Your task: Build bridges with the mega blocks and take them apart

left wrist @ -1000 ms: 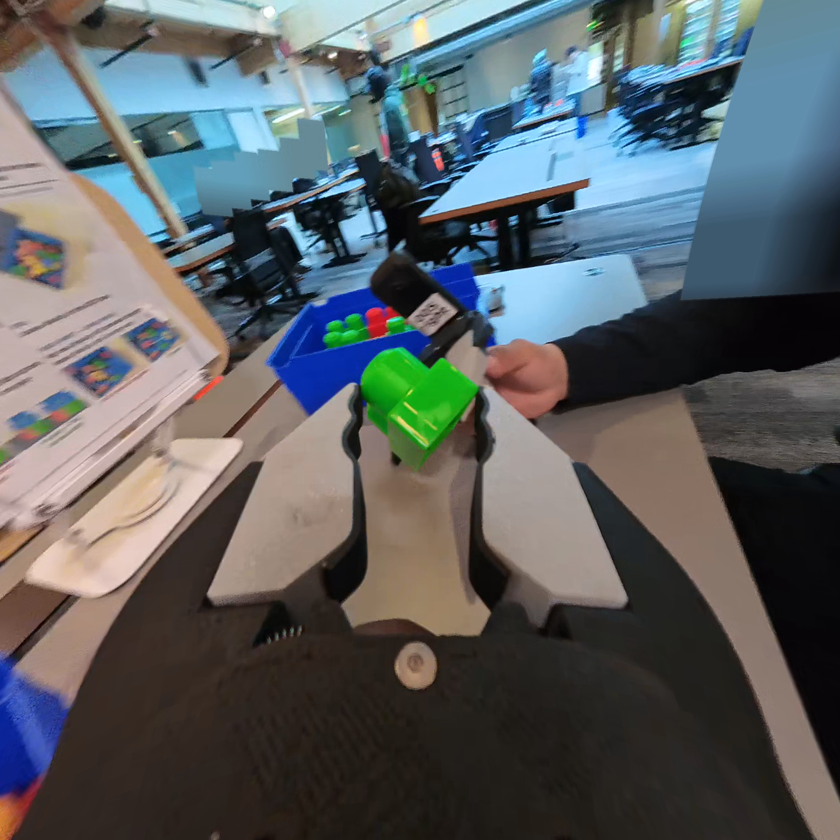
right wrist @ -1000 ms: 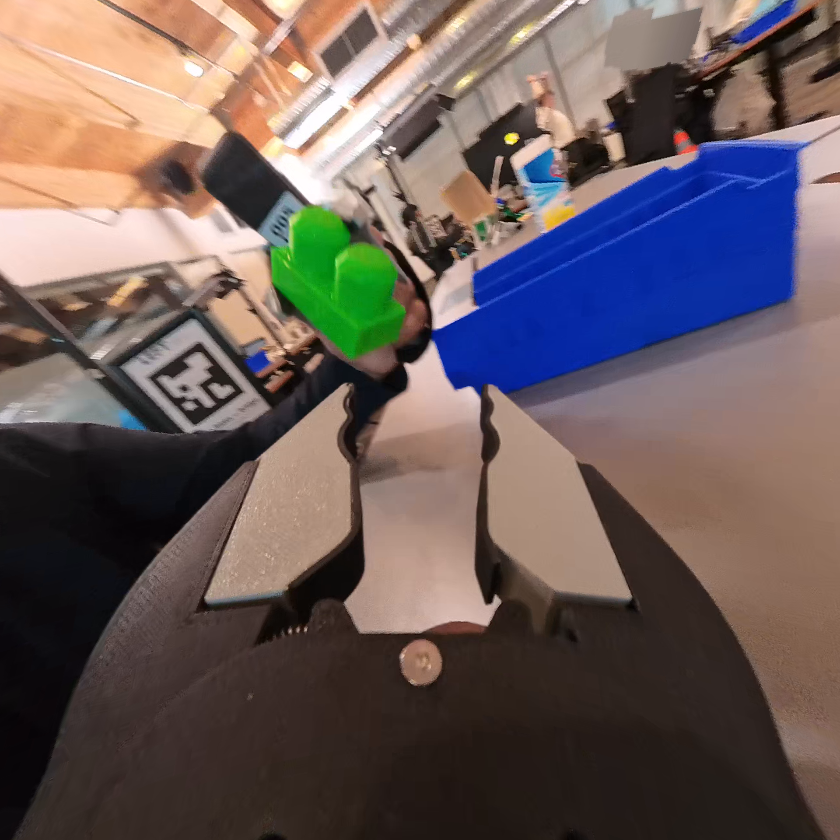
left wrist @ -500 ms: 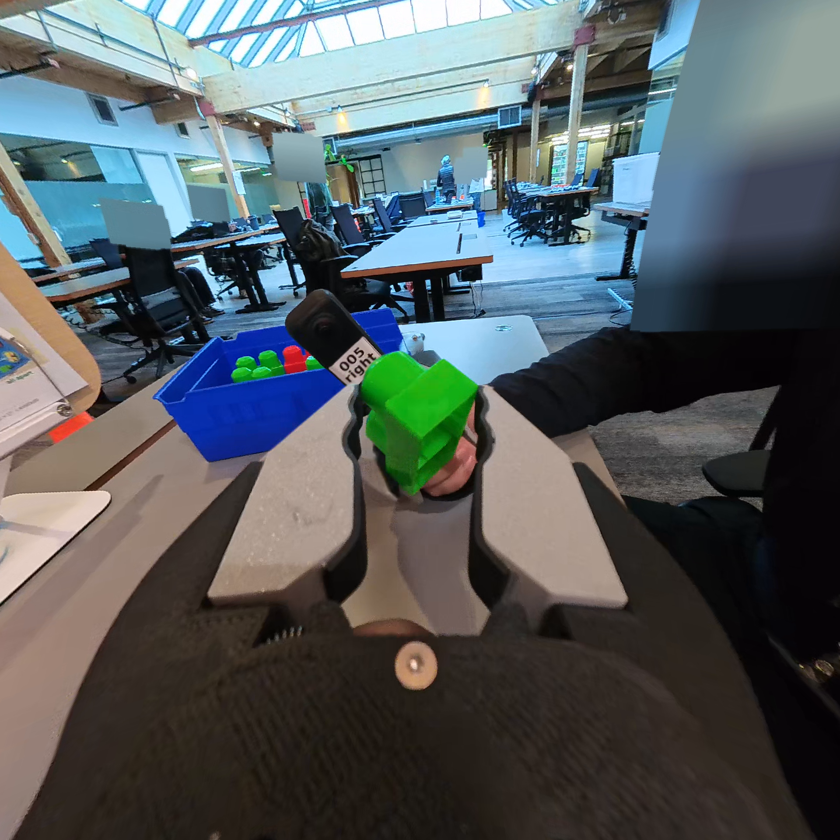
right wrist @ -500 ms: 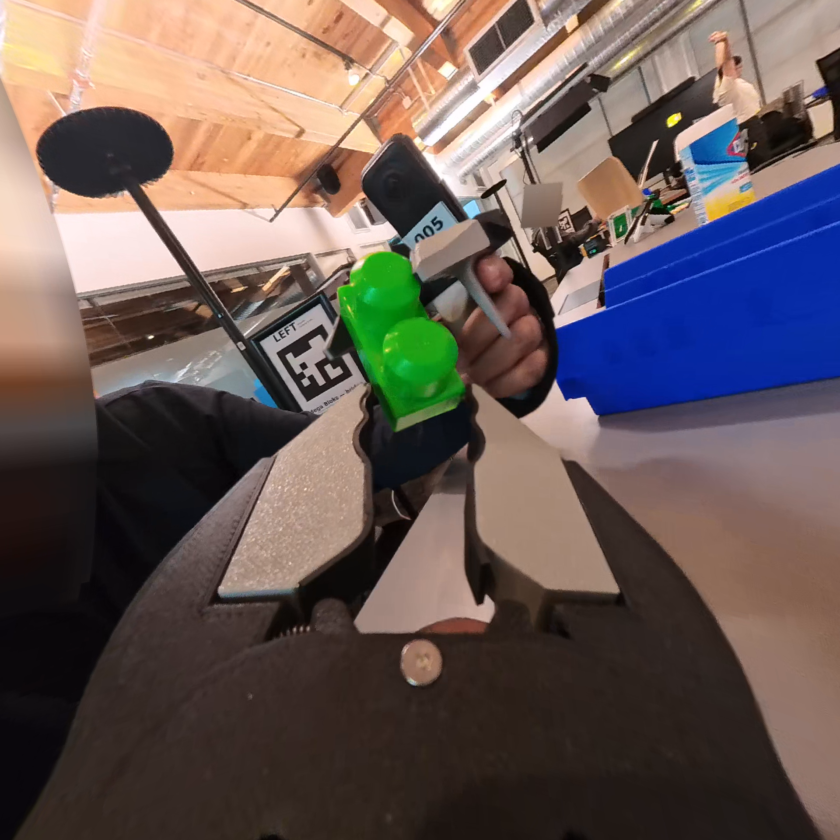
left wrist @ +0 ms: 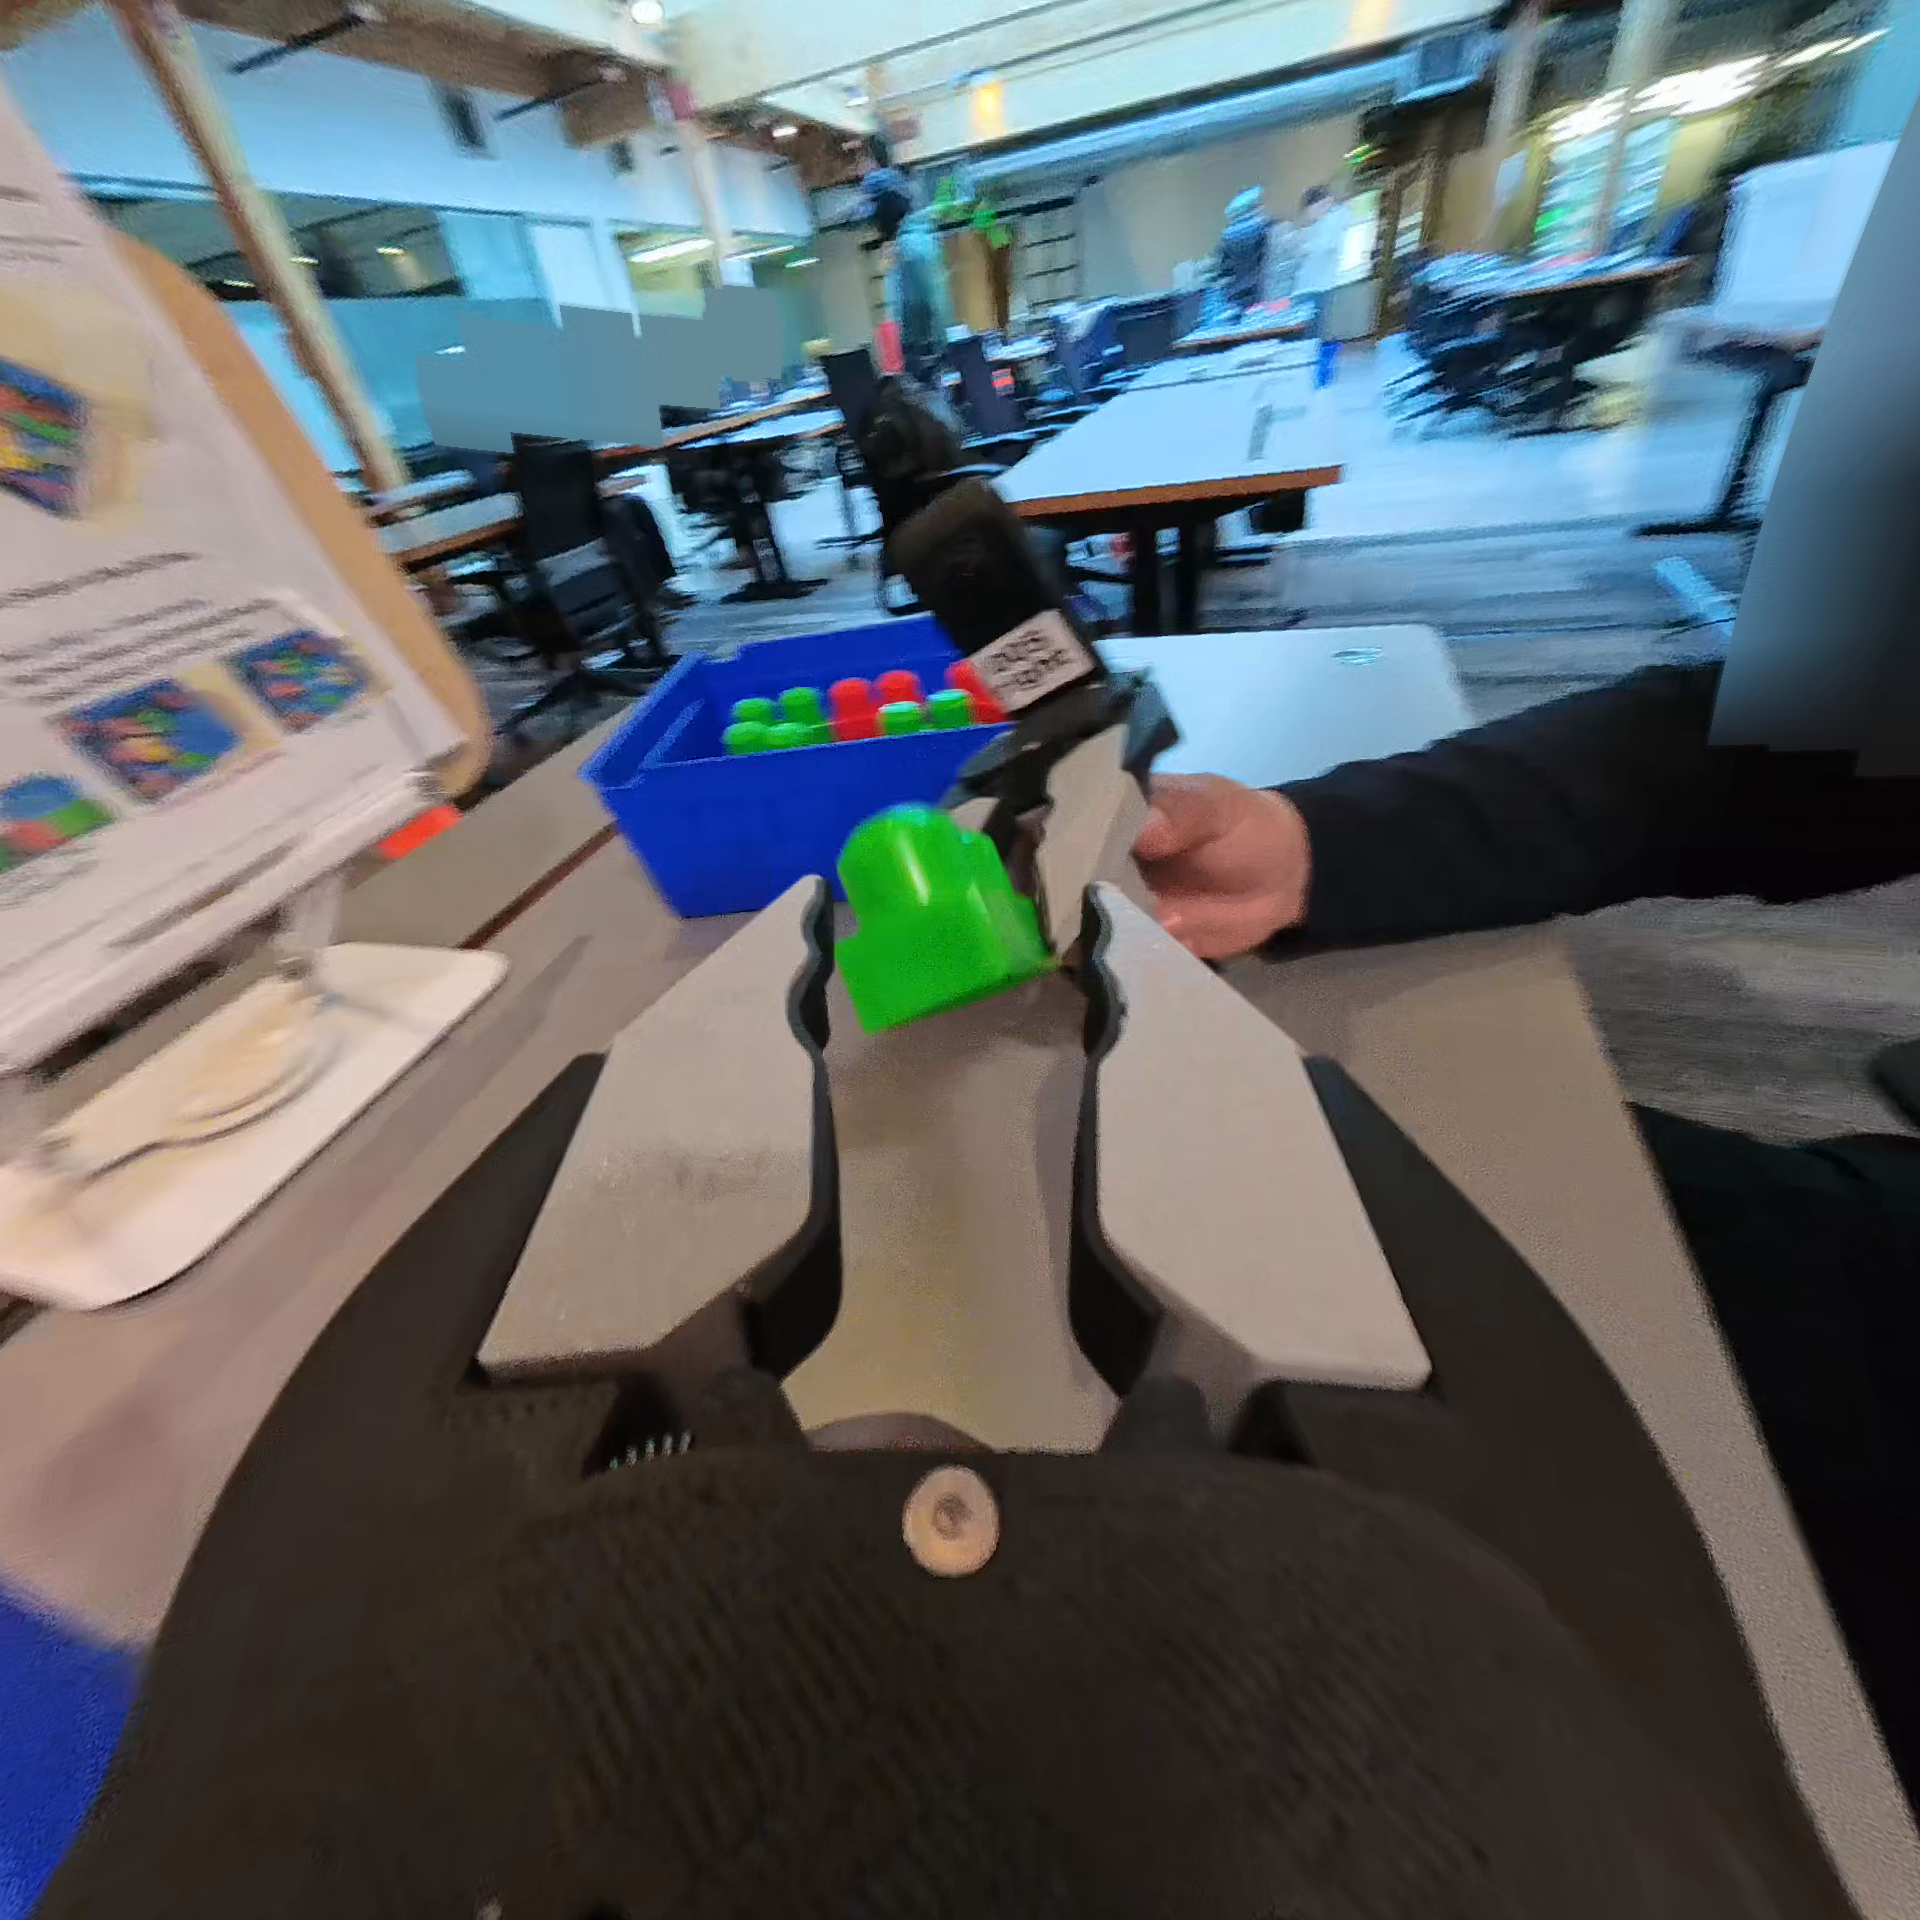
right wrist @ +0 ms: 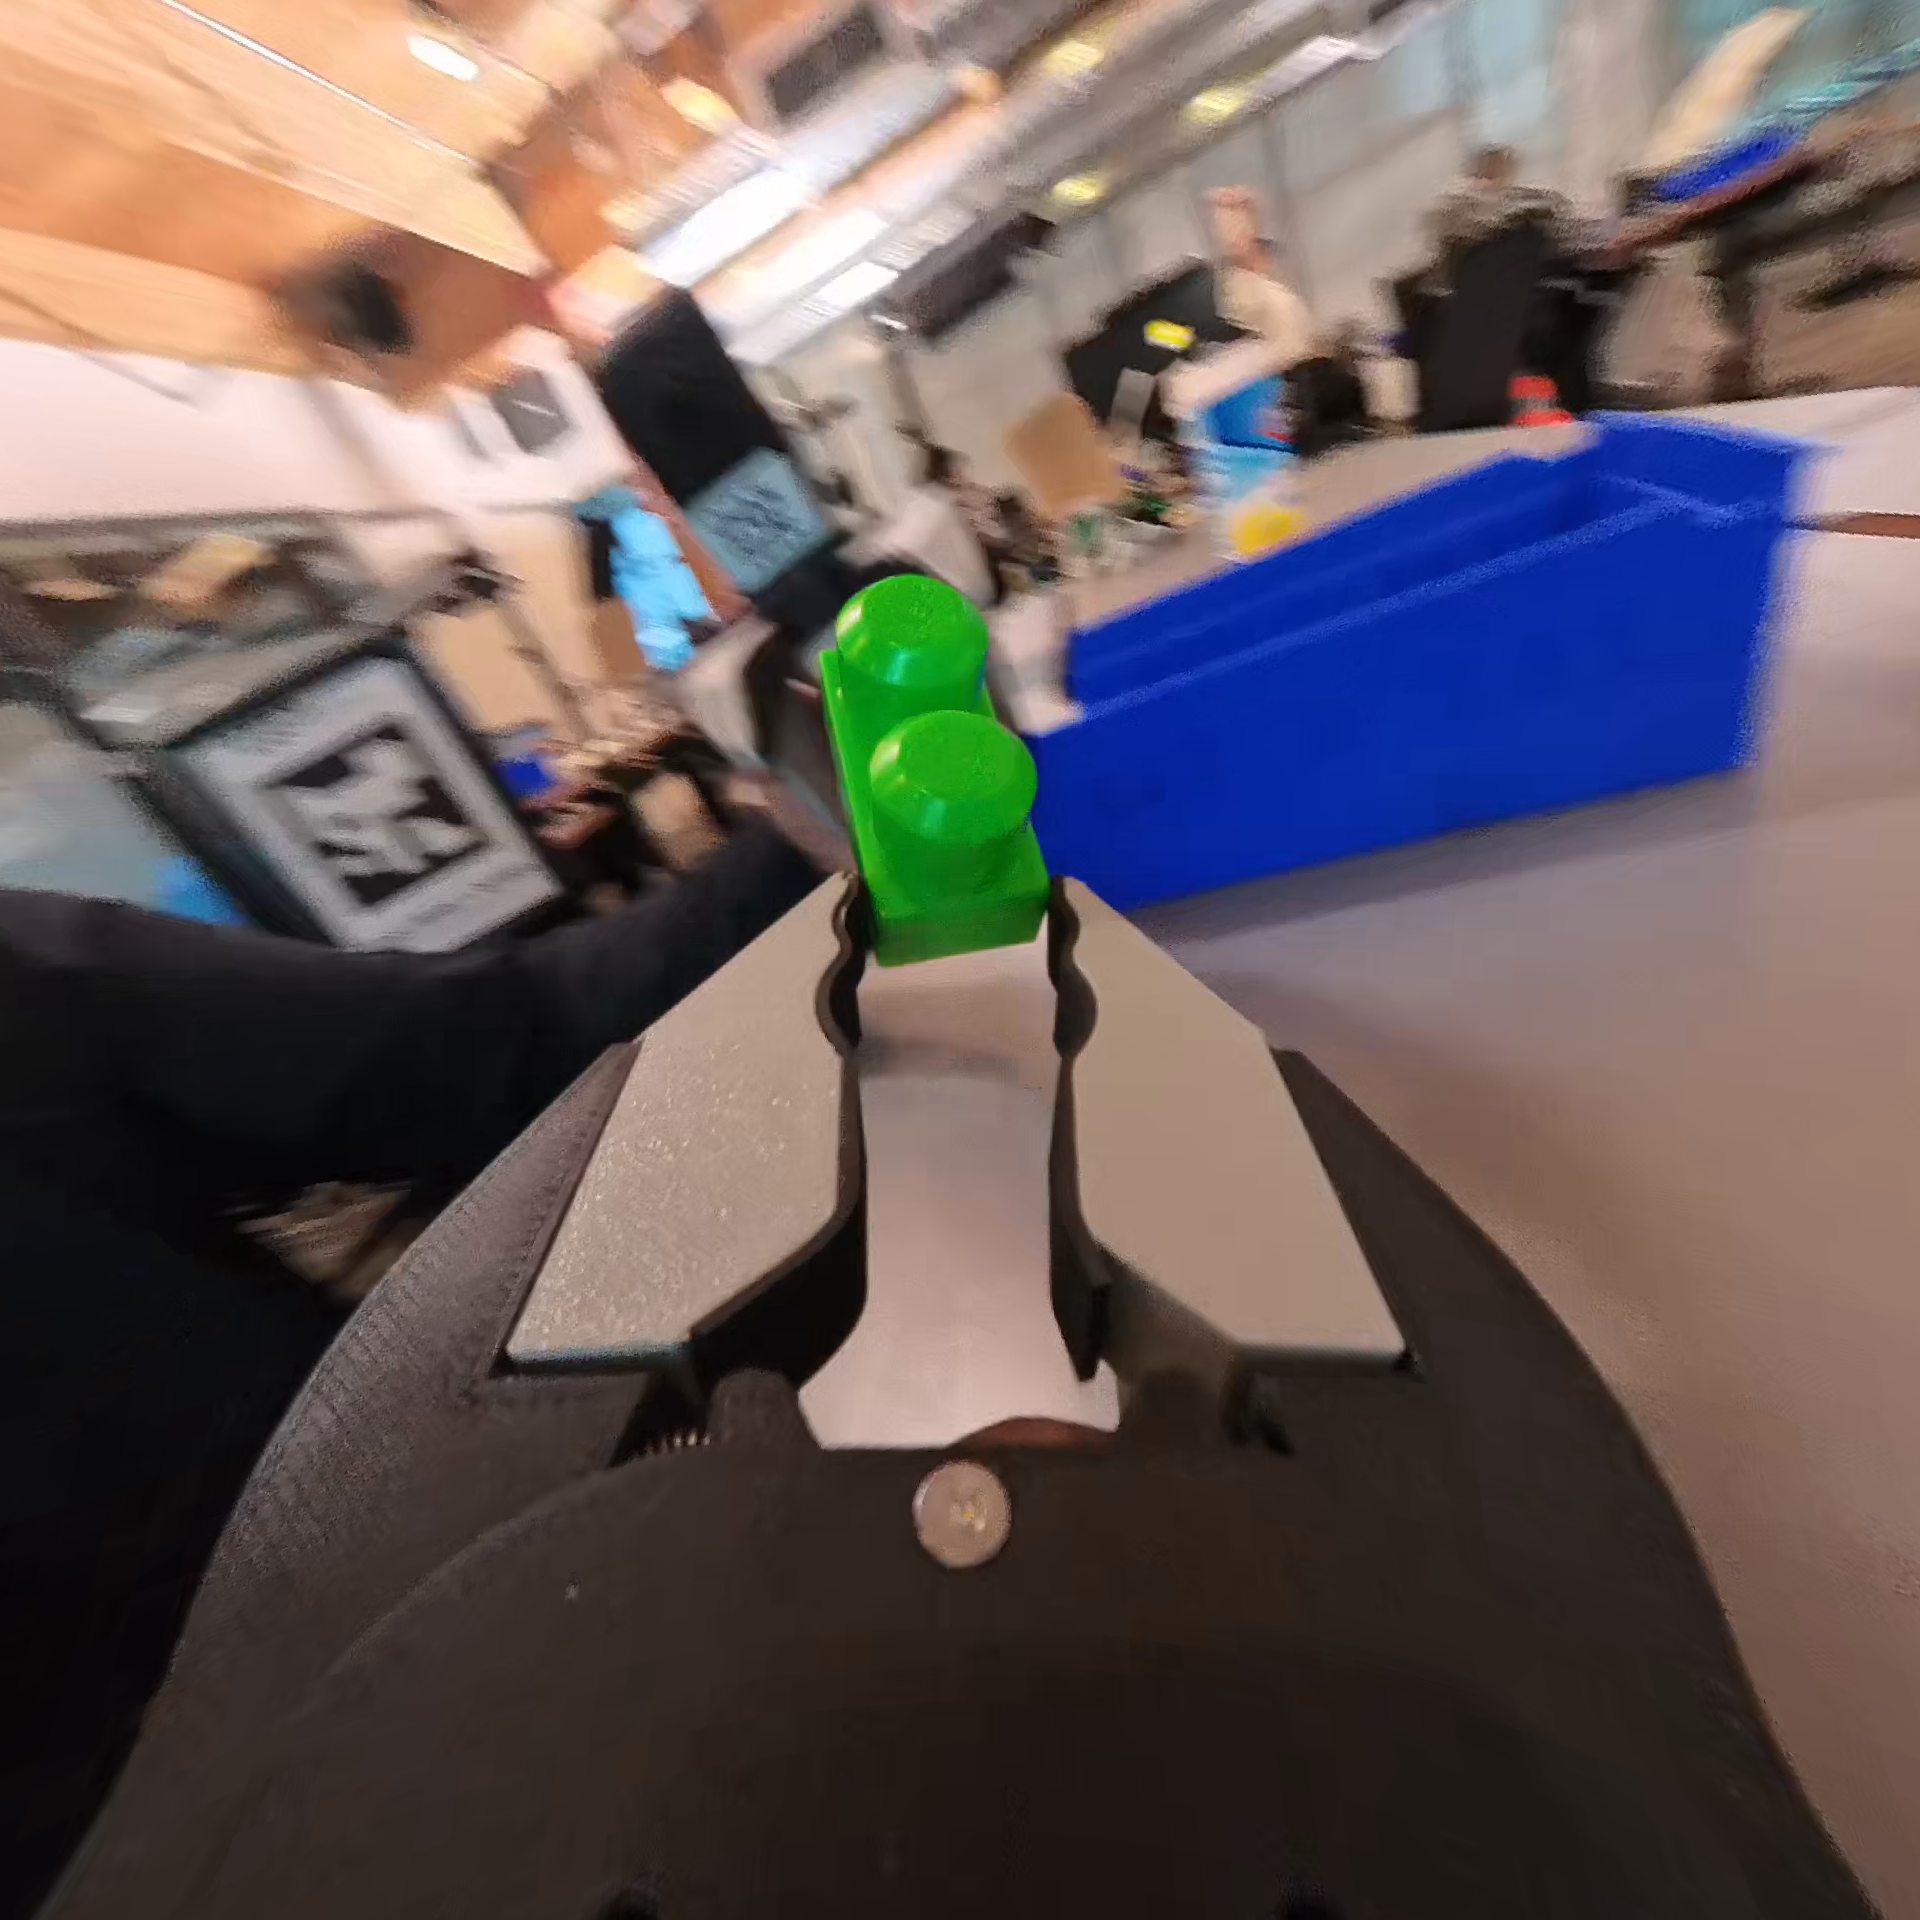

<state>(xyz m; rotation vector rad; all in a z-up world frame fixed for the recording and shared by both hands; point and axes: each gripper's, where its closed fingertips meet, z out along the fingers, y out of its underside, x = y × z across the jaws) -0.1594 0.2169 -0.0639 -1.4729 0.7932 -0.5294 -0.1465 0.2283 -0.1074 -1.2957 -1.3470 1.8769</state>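
Right claw [right wrist: 951, 920] clamped on green block [right wrist: 935, 779] at fingertips, left claw [left wrist: 951, 961] parted, clear of block

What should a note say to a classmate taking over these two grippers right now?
Right gripper: shut on the green block's base, both pads against its sides, studs pointing away from the gripper.
Left gripper: the same block sits between its fingertips; blur hides whether they press it.
Things: blue bin on the grey table holds green and red blocks; picture sheet on a stand at the left.
Done: one block lifted; no bridge in view.
Left: probably free the left gripper, then build and dismantle.
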